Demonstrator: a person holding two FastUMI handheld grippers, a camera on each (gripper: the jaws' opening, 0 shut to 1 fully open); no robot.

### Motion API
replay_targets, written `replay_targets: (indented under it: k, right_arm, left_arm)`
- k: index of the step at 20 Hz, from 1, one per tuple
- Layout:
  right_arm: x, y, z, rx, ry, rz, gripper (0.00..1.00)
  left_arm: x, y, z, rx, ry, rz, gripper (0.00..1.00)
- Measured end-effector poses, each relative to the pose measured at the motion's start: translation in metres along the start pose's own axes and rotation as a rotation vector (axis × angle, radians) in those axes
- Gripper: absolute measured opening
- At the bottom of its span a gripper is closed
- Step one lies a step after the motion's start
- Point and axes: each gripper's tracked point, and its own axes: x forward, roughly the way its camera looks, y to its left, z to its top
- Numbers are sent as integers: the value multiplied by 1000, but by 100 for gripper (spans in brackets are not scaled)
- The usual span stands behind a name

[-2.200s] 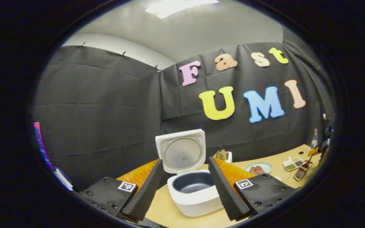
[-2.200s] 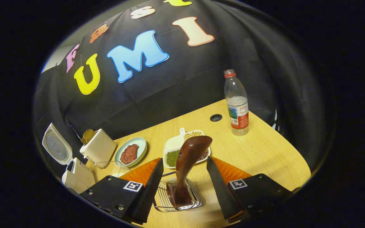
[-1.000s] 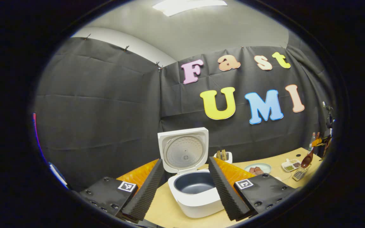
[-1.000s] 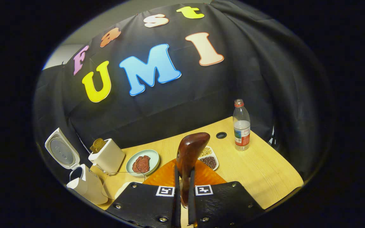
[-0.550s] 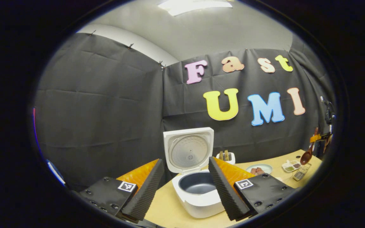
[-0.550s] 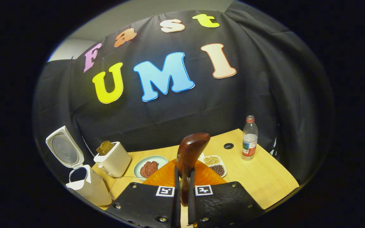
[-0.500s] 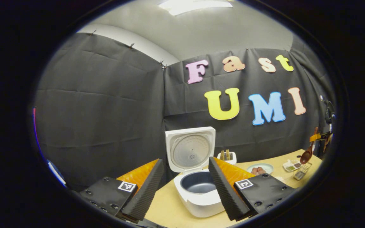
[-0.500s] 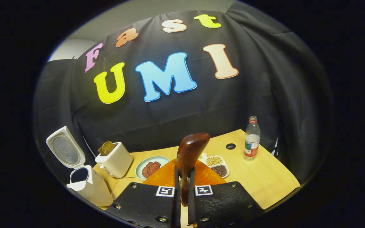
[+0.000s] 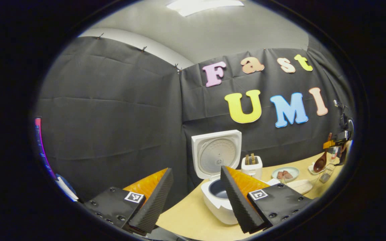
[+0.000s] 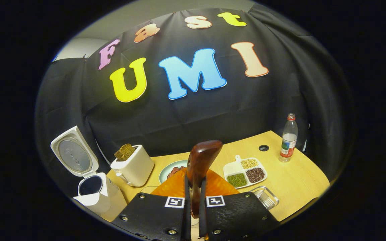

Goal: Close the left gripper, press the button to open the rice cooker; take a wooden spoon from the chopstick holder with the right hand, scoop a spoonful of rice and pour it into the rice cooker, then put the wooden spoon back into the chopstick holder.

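The rice cooker point(image 10: 92, 190) stands open on the table point(image 10: 297, 182), while the right gripper point(image 10: 194, 201) clamps its jaws on the wooden spoon point(image 10: 201, 164), lifted clear of the wire holder point(image 10: 266, 197). The left gripper point(image 9: 196, 197) hangs with jaws apart. Scooping, pouring and returning the spoon appear still to come.

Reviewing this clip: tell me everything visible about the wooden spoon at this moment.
The wooden spoon is dark reddish-brown, glossy wood. In the right gripper view, the right gripper is shut on its handle, both fingers pressing its sides, and the bowl end stands up and leans slightly right above the fingers. It is lifted clear of the wire chopstick holder, which sits on the table to the right. No rice is visible on it. In the left gripper view the spoon hangs bowl-down, far right, above the table.
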Motion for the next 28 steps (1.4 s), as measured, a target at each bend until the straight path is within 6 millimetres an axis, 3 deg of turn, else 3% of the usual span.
replay_targets:
  k: [8,9,14,18,19,20,21,24,28]
  right_arm:
    - [29,19,-37,-108,15,-66,10]
    - [33,21,-43,-133,19,-80,10]
    - [49,24,-77,-232,53,-124,10]
    - [52,30,-85,-217,37,-150,10]
    - [53,35,-88,-209,42,-144,10]
    - [53,41,-91,-196,49,-134,10]
    - [52,48,-95,-182,55,-122,9]
    - [51,67,-105,-157,69,-95,10]
    - [52,88,-117,-110,100,-50,10]
  left_arm:
    - [-6,45,-12,8,21,42,98]
    - [-6,48,-14,8,27,46,94]
    - [-10,63,-24,19,51,58,98]
    - [-8,68,-28,19,59,56,98]
    - [-7,68,-28,18,61,53,98]
    - [-6,68,-29,16,61,50,91]
    - [-4,67,-29,14,60,46,100]
    - [-4,64,-30,13,55,32,91]
    - [-2,62,-30,13,51,23,91]
